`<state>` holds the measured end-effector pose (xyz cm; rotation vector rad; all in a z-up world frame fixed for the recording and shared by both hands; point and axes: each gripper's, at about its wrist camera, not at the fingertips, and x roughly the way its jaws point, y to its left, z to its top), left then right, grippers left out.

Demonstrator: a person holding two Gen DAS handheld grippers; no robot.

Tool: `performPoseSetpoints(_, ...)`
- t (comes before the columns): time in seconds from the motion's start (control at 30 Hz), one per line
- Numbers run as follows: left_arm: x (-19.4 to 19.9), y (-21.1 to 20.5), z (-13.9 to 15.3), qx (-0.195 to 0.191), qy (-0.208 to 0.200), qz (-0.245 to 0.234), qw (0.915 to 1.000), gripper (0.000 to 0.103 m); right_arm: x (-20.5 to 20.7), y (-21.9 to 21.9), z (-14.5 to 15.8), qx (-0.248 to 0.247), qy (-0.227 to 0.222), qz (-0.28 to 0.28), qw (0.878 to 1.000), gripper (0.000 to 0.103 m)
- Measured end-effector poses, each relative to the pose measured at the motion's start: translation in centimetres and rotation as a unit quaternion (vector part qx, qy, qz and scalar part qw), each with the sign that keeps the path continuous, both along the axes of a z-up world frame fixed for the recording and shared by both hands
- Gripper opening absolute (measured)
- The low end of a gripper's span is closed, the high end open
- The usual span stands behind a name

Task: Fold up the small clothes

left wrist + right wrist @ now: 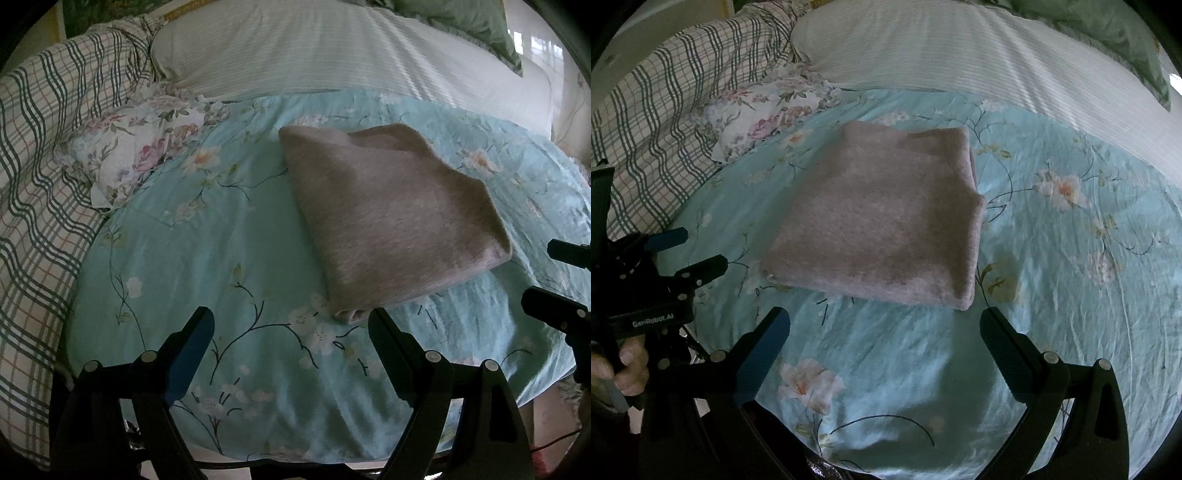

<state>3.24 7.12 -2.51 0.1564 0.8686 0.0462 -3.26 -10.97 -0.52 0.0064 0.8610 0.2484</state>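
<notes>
A pinkish-grey garment point(391, 218) lies folded into a thick rectangle on the light blue floral bedsheet point(207, 266). It also shows in the right wrist view point(882, 225). My left gripper point(291, 325) is open and empty, held just in front of the garment's near corner. My right gripper point(884, 325) is open and empty, just short of the garment's near edge. The right gripper's fingers point(554, 280) show at the right edge of the left wrist view. The left gripper point(690, 254) shows at the left of the right wrist view, open.
A floral cloth point(140, 147) lies crumpled at the back left, also in the right wrist view point(768, 114). A plaid blanket point(40, 162) is heaped along the left. A white striped pillow point(314, 48) lies across the back.
</notes>
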Motion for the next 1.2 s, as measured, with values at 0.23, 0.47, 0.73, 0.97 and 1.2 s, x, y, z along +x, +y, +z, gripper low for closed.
performPoseSetpoints(0.23, -0.2, -0.3, 0.2, -0.005, -0.001, 0.002, 1.0000, 0.086, 0.0, 0.1, 0.0, -0.001, 0.002, -0.002, 1.000, 0.102)
performPoseSetpoints(0.47, -0.3, -0.2, 0.1, -0.009, -0.003, 0.005, 0.9999, 0.086, 0.1, 0.5, 0.1, 0.000, 0.002, -0.001, 1.000, 0.103)
performPoseSetpoints(0.73, -0.4, -0.1, 0.2, -0.011, -0.004, 0.005, 0.9999, 0.086, 0.0, 0.7, 0.3, 0.003, -0.001, -0.003, 1.000, 0.103)
performPoseSetpoints(0.97, -0.3, -0.3, 0.3, -0.013, -0.006, 0.005, 0.9999, 0.086, 0.1, 0.9, 0.4, 0.002, -0.001, -0.001, 1.000, 0.103)
performPoseSetpoints(1.2, -0.3, -0.4, 0.3, -0.016, -0.005, 0.005, 0.9998, 0.086, 0.1, 1.1, 0.5, 0.002, 0.001, 0.000, 1.000, 0.103)
